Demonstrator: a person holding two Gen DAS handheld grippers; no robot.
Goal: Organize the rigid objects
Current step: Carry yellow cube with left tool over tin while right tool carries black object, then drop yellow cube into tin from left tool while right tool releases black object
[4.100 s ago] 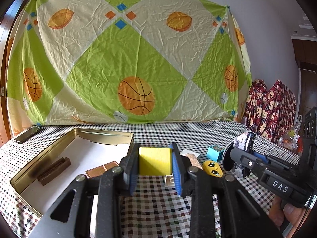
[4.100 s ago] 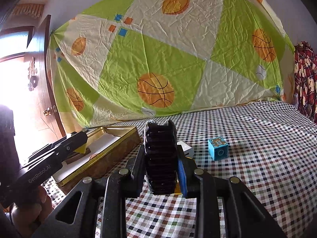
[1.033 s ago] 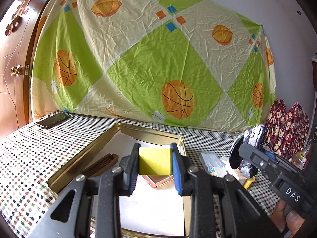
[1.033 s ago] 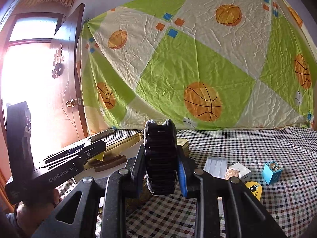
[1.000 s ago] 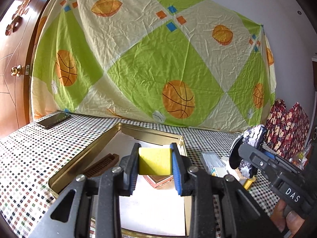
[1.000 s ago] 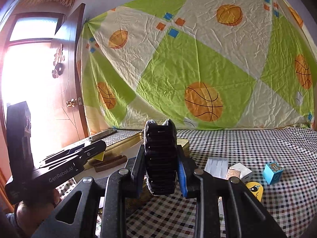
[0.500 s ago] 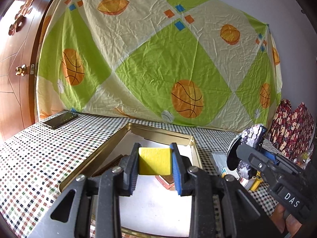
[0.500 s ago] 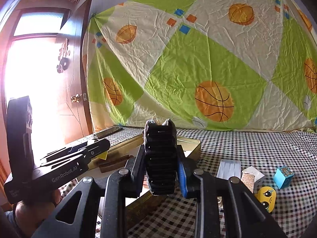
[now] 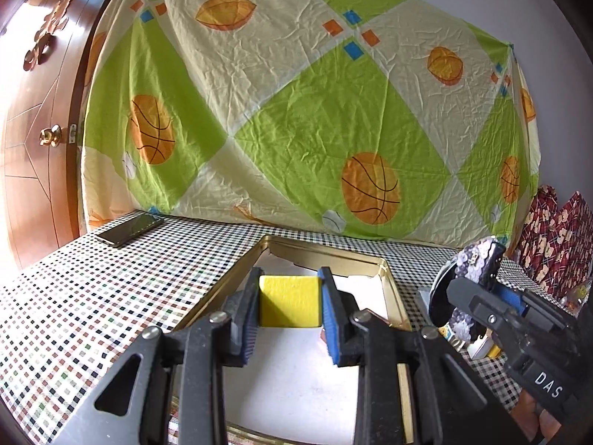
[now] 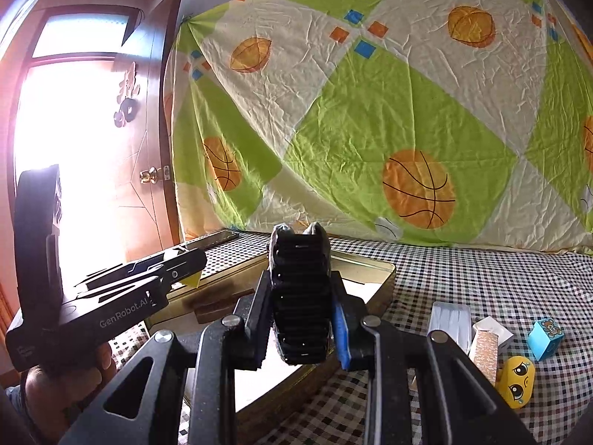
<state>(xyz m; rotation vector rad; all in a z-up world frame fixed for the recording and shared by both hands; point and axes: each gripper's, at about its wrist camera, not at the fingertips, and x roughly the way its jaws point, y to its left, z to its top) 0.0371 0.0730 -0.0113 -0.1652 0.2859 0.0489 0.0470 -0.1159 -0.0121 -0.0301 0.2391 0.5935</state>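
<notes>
My left gripper [image 9: 290, 306] is shut on a yellow block [image 9: 289, 298] and hangs over the white floor of the gold tin tray [image 9: 326, 254]. A brown piece [image 9: 365, 315] lies in the tray just right of the block. My right gripper [image 10: 301, 296] is shut on a black ribbed object [image 10: 300, 289]; from the left wrist view that object [image 9: 476, 270] shows a sequined side, right of the tray. In the right wrist view the tray's rim [image 10: 370, 265] lies below and behind the held object, with the left gripper [image 10: 189, 267] at the left over it.
A phone [image 9: 129, 230] lies on the checked tablecloth at the far left. Right of the tray lie a white packet [image 10: 450, 319], a small white box [image 10: 494, 330], a yellow face toy [image 10: 517, 380] and a blue cube [image 10: 546, 337]. A patterned sheet hangs behind; a wooden door stands left.
Both views have swung left: the tray sits more centred under the left gripper, and the door has come further into view. Both grips are unchanged.
</notes>
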